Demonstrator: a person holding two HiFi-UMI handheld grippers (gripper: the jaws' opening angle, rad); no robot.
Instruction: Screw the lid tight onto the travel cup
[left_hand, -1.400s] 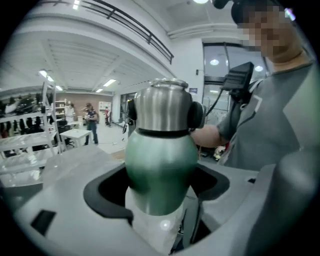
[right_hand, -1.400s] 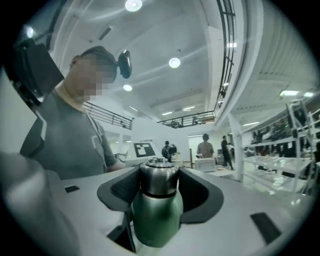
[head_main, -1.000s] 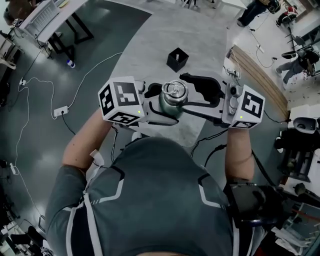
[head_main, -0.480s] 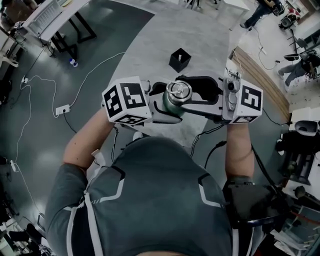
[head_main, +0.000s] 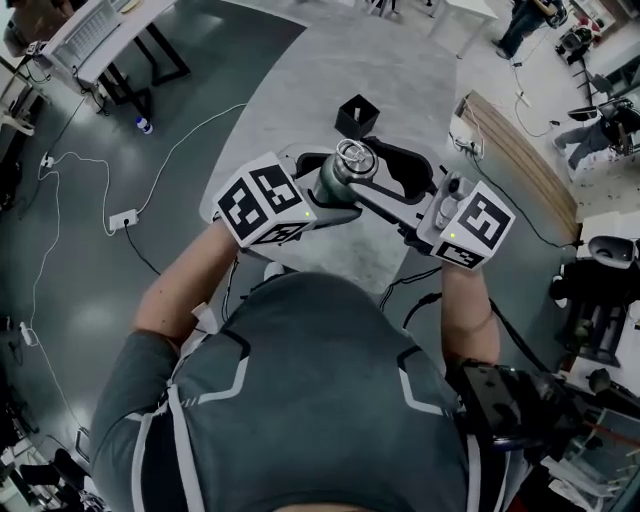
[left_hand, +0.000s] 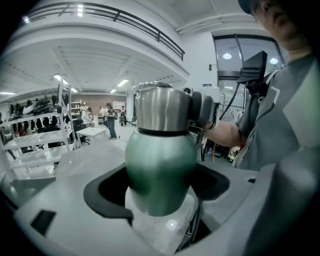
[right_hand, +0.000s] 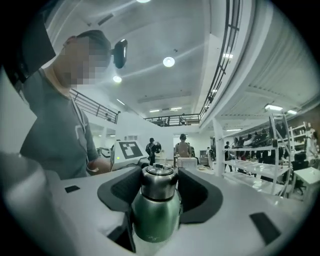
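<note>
- The travel cup (right_hand: 156, 215): glossy green rounded body, brushed-steel lid (left_hand: 161, 107) on top.
- The left tool (left_hand: 159, 187) clamps the body.
- The right tool (right_hand: 159, 186) pinches the lid.

Grey short-sleeved shirt (head_main: 320, 400) (pale piping); left tongs (head_main: 338, 184), right tongs (head_main: 360, 170): pale grey, black-padded.

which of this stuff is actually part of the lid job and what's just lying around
In the job: cup, lid, left gripper, right gripper.
Lying about: black box on the table, power strip and bottle on the floor.
</note>
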